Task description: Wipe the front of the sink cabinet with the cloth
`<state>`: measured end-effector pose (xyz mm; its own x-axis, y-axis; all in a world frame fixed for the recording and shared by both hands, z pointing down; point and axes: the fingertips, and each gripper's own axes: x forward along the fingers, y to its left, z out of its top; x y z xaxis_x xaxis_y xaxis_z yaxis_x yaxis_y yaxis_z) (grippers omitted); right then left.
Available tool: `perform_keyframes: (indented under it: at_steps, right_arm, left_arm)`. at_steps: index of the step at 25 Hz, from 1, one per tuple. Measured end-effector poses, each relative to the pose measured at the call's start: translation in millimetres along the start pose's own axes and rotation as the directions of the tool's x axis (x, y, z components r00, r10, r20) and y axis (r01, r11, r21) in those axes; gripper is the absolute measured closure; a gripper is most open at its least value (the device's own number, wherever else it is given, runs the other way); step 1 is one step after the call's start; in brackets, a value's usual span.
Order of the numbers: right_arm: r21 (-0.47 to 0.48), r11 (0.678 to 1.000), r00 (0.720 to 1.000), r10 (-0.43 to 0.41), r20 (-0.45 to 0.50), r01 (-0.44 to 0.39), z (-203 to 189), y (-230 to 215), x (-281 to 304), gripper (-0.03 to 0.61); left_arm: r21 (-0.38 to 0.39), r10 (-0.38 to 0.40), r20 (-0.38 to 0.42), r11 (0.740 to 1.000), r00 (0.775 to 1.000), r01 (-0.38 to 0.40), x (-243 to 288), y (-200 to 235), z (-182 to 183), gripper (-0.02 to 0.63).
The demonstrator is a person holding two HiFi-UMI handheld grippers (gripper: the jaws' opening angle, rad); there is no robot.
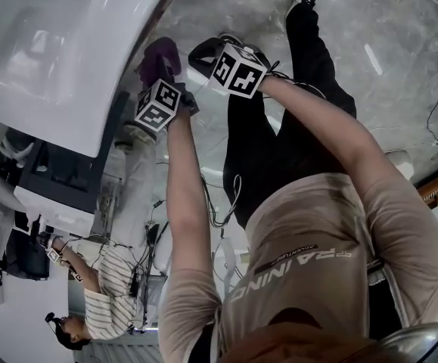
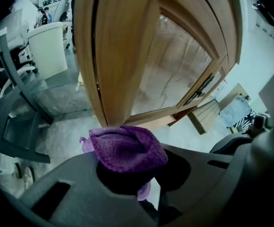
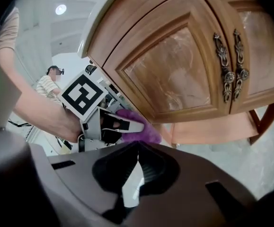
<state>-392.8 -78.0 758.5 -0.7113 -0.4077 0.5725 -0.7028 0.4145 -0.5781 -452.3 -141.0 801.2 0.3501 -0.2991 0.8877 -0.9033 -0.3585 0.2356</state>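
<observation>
Two grippers are hovering in front of the cabinet (image 3: 174, 65). The left gripper (image 3: 122, 126) is clamping its jaws on the purple cloth (image 2: 127, 148), which is bunched into a wad. It's holding the wad right up against the bottom of the cabinet's wooden corner post, and it looks to be touching. The right gripper (image 3: 137, 148) is sitting just beside the left one, off the cabinet front, with its jaws closed tip to tip and nothing between them. It's facing the cabinet's two doors, with the pair of metal handles (image 3: 229, 65) showing where they meet. Someone in a striped shirt (image 1: 101, 308) is standing well away from the cabinet.
</observation>
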Motion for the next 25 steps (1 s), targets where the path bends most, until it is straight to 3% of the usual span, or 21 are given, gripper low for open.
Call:
perform_keyframes:
  at_steps: [10, 17, 25]
  right_arm:
    - [0.019, 1.0, 1.0, 0.001, -0.022, 0.0, -23, 12, 25, 0.566]
    - [0.051, 0.999, 1.0, -0.004, -0.02, 0.005, -30, 12, 20, 0.566]
    - [0.052, 0.999, 1.0, 0.008, 0.002, -0.008, -24, -5, 6, 0.566]
  left_arm:
    - [0.039, -0.003, 0.03, 0.999, 1.0, 0.002, 27, 35, 10, 0.565]
    - [0.064, -0.003, 0.051, 0.998, 0.999, 0.0, 33, 30, 21, 0.565]
    - [0.02, 0.05, 0.06, 0.998, 0.997, -0.051, 40, 26, 25, 0.565]
